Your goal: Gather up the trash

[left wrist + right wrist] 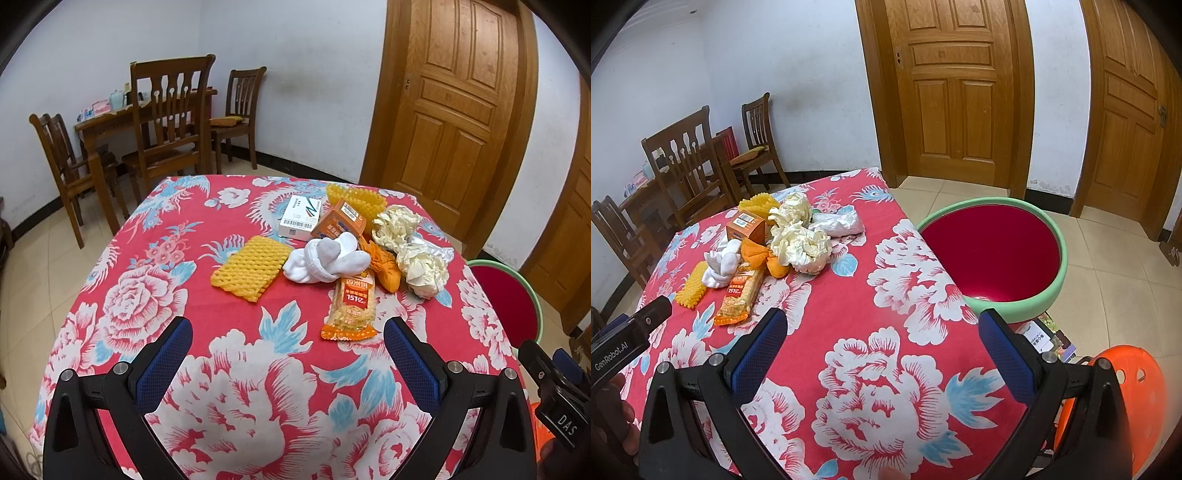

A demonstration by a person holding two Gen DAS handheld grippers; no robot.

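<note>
Hovering wide open over the near part of the table, left claw with nothing between its blue pads, just flowery red cloth underneath. Same deal for the right claw: spread wide, empty, hanging above the table's near right corner.

Just past the left claw, an orange snack wrapper lying flat, nearest bit of the trash. Touching its far end, a white balled sock, and left of that a yellow foam net. Right of the sock, an orange crumpled bag and two wads of crumpled cream paper, with a silvery plastic wrapper lying beside them. Farther back, an orange box, a white box with a barcode, and a second yellow foam net at the far edge. All of it bunched together on the far right half of the table.

Off the table's right side, a green-rimmed basin with a red inside, sitting lower than the tabletop, nothing visible in it. Nearer, an orange stool. Wooden chairs and doors way back.
</note>
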